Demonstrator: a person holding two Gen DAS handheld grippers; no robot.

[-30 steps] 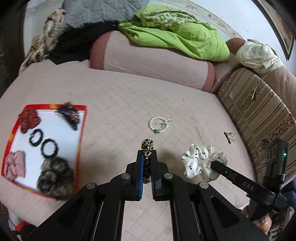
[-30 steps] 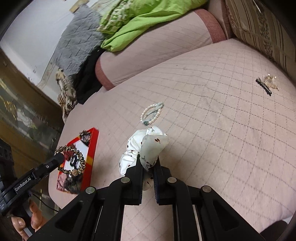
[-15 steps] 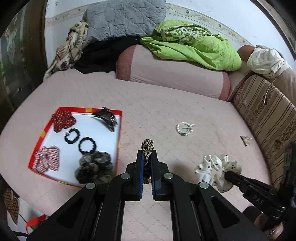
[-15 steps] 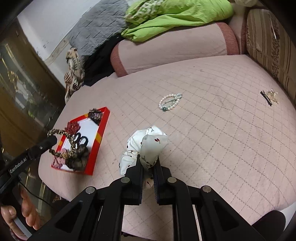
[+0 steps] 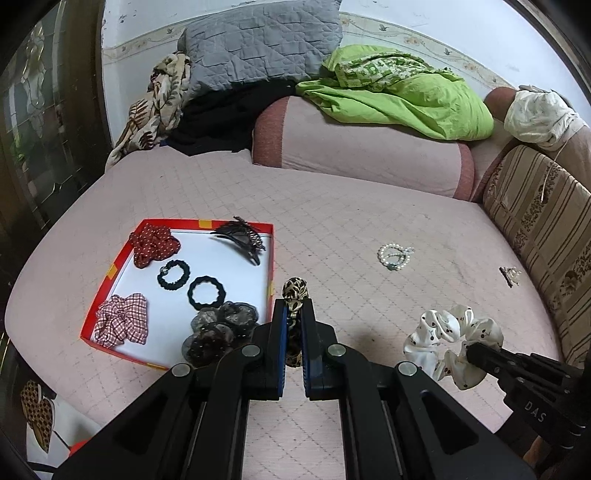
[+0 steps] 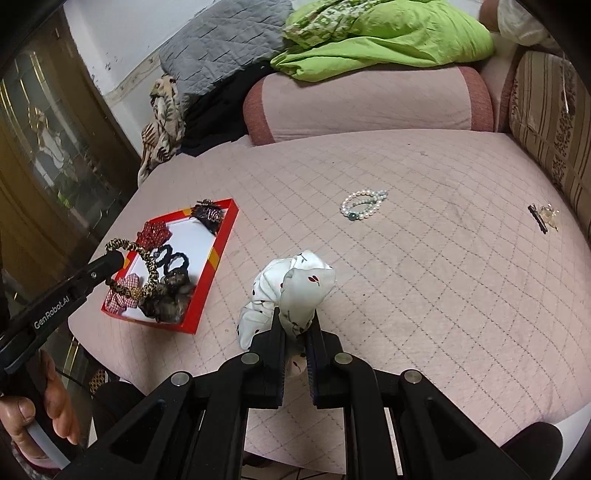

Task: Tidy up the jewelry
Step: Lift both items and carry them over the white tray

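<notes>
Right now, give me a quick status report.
Left tongs shut on leopard-print band. Right tongs shut on white scrunchie. Red tray half full, path clear.

Bed with pink quilted cover, diamond stitching; pink bolster with darker ends along the far side. Grey quilted pillow, lime-green bedding, leaf-print cloth and black fabric heaped behind, against a white wall with patterned border. Striped brown cushion at right; dark wooden glazed cabinet at left.
</notes>
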